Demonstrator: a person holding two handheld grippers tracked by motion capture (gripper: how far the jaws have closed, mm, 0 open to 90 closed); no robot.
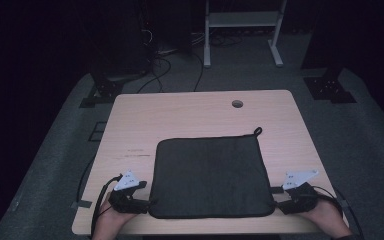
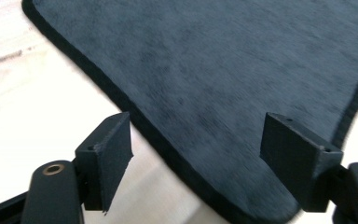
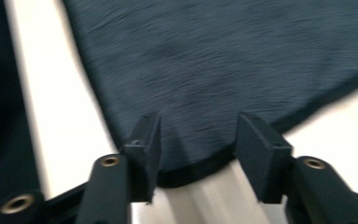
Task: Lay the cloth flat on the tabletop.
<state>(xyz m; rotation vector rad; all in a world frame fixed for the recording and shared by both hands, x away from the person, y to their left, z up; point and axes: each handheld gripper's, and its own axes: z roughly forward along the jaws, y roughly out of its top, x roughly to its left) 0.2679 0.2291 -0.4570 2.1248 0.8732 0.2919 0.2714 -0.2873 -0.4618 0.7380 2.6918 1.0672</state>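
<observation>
A dark square cloth (image 1: pixel 210 175) lies flat on the light wooden table (image 1: pixel 180 115), with a small hanging loop (image 1: pixel 257 131) at its far right corner. My left gripper (image 1: pixel 149 203) sits at the cloth's near left corner. In the left gripper view its jaws (image 2: pixel 196 140) stand wide apart, and the bound edge of the cloth (image 2: pixel 214 70) runs between them untouched. My right gripper (image 1: pixel 276 202) is at the near right corner. Its jaws (image 3: pixel 198 135) are apart, with the rounded corner of the cloth (image 3: pixel 223 60) lying between them and not pinched.
A round cable hole (image 1: pixel 237 104) sits near the table's far edge. Behind the table, the dark floor holds a white frame stand (image 1: pixel 242 30), loose cables (image 1: pixel 165 65) and black stand bases (image 1: pixel 330 87). The table's front edge runs just under both hands.
</observation>
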